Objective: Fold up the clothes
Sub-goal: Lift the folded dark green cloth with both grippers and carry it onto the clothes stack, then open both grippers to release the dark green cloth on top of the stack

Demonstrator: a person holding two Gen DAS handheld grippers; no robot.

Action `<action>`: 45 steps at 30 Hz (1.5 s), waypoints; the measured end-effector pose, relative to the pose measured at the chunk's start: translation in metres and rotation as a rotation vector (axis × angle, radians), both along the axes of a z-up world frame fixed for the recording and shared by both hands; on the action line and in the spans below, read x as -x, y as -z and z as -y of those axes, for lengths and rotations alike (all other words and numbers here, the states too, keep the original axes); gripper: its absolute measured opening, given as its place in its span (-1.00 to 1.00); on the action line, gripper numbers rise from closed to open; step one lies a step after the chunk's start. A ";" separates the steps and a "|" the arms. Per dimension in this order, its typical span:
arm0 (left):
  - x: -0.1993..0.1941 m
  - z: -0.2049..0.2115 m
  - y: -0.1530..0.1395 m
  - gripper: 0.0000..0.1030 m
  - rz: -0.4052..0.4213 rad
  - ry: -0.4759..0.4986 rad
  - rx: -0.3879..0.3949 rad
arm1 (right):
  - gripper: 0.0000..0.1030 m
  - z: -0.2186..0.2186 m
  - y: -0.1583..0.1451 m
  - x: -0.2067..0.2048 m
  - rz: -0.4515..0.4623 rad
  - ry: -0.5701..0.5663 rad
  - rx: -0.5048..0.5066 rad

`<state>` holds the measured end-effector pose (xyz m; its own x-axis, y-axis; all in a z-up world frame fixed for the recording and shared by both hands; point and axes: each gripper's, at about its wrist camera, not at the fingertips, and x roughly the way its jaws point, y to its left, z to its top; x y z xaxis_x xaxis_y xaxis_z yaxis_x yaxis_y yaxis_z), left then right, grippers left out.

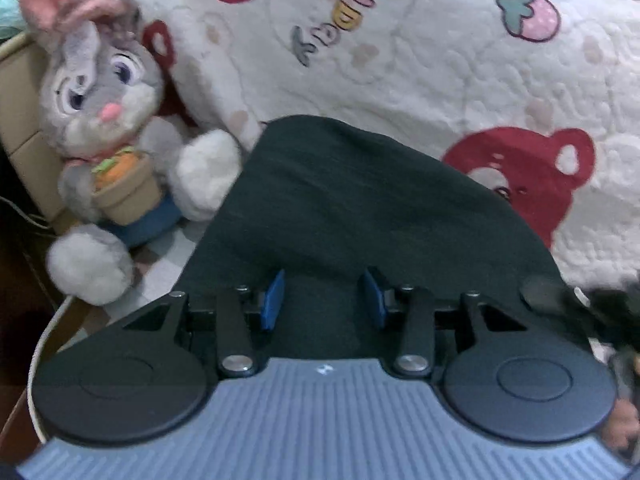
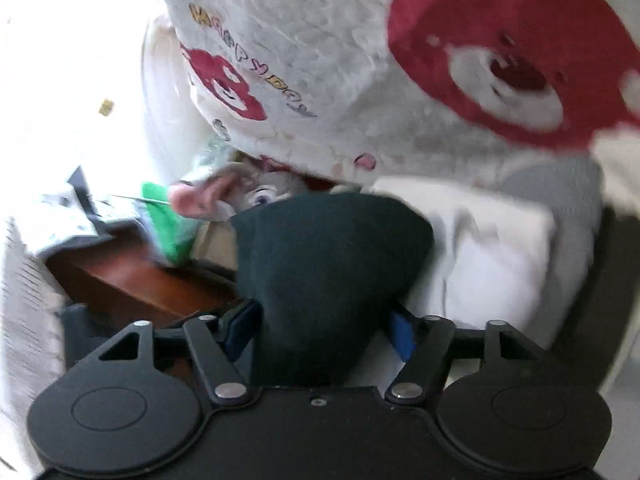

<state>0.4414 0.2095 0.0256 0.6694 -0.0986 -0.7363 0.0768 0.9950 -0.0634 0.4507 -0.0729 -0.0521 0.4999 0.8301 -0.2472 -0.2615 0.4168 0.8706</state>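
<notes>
The left gripper [image 1: 323, 296] stands spread over the dark garment [image 1: 352, 200], pads clear of it. The right gripper [image 2: 320, 330] gapes wide — the cloth [image 2: 328, 264] bunched between. Beyond: a plush rabbit [image 1: 104, 120] at the bedspread's [image 1: 440, 64] edge.

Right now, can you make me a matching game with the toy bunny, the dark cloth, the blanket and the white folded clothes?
Things:
1. toy bunny
2. dark cloth
3. blanket
4. white folded clothes

Descriptions:
A. white with red bears
B. between the blue fingers
C. holds a carrot pot
D. plain stack beside the dark cloth

Pairs: 1-C, 2-B, 3-A, 4-D
</notes>
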 end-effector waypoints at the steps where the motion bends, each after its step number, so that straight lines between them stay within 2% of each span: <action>1: 0.002 0.004 -0.002 -0.31 0.005 0.026 -0.031 | 0.15 -0.003 -0.012 0.007 0.079 0.021 0.042; 2: 0.008 0.010 -0.003 -0.44 0.024 0.066 -0.058 | -0.09 -0.007 -0.023 0.014 0.159 0.042 0.084; 3: 0.014 0.016 -0.005 -0.56 0.052 0.116 -0.082 | -0.14 -0.010 -0.035 0.026 0.244 0.059 0.126; 4: 0.021 0.023 -0.005 -0.59 0.083 0.163 -0.104 | -0.19 -0.014 -0.047 0.046 0.343 0.068 0.167; 6: 0.030 0.032 -0.003 -0.61 0.118 0.196 -0.121 | -0.21 -0.020 -0.066 0.082 0.518 0.091 0.250; 7: 0.031 0.035 0.001 -0.61 0.121 0.194 -0.122 | -0.23 -0.019 -0.064 0.088 0.527 0.119 0.296; 8: 0.029 0.039 0.004 -0.60 0.119 0.193 -0.120 | -0.22 -0.015 -0.056 0.083 0.478 0.149 0.332; 9: 0.027 0.043 0.008 -0.59 0.118 0.196 -0.119 | -0.22 -0.008 -0.042 0.070 0.381 0.176 0.337; 11: 0.021 0.053 0.013 -0.56 0.118 0.203 -0.124 | -0.20 0.005 -0.012 0.052 0.196 0.245 0.266; 12: 0.017 0.060 0.015 -0.56 0.120 0.205 -0.136 | -0.19 0.010 -0.001 0.049 0.148 0.271 0.226; 15: 0.009 0.076 0.018 -0.56 0.098 0.190 -0.197 | -0.16 0.019 0.014 0.040 0.072 0.290 0.166; 18: 0.003 0.074 0.016 -0.56 0.061 0.178 -0.204 | -0.12 0.021 0.004 0.036 0.075 0.250 0.211; 21: 0.003 0.061 0.015 -0.56 0.047 0.144 -0.169 | -0.07 0.029 -0.013 0.050 0.088 0.258 0.261; 22: 0.004 0.055 0.015 -0.55 0.049 0.128 -0.158 | 0.02 0.033 -0.019 0.059 0.102 0.277 0.276; 24: 0.009 0.045 0.014 -0.58 0.056 0.112 -0.146 | 0.00 0.040 -0.029 0.085 0.170 0.277 0.288; 26: 0.017 0.036 0.006 -0.58 0.065 0.135 -0.146 | -0.01 0.042 -0.032 0.115 0.233 0.243 0.282; 28: 0.025 0.025 -0.007 -0.53 0.118 0.141 -0.114 | -0.01 0.043 -0.033 0.139 0.292 0.205 0.290; 30: 0.027 0.015 -0.019 -0.53 0.179 0.090 -0.065 | -0.01 0.037 -0.040 0.155 0.386 0.160 0.338; 31: 0.023 0.013 -0.021 -0.53 0.181 0.054 -0.054 | -0.01 0.029 -0.047 0.157 0.436 0.141 0.375; 33: 0.010 0.009 -0.022 -0.58 0.163 -0.019 -0.047 | -0.01 0.012 -0.060 0.161 0.534 0.102 0.448; 36: -0.013 0.018 -0.014 -0.54 0.096 -0.035 -0.062 | -0.01 -0.021 -0.077 0.160 0.654 0.020 0.498; 38: -0.026 0.029 -0.008 -0.54 0.056 -0.044 -0.117 | -0.01 -0.047 -0.075 0.153 0.680 -0.044 0.538; 41: -0.039 0.035 -0.004 -0.54 0.000 -0.083 -0.157 | -0.01 -0.078 -0.064 0.154 0.735 -0.121 0.600; 45: -0.043 0.028 -0.002 -0.54 -0.035 -0.126 -0.124 | 0.00 -0.096 -0.059 0.178 0.837 -0.179 0.692</action>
<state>0.4842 0.1814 0.0277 0.6444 0.0771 -0.7608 -0.0486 0.9970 0.0598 0.2731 0.0233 0.0067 0.6125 0.7201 -0.3261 -0.7654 0.6433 -0.0174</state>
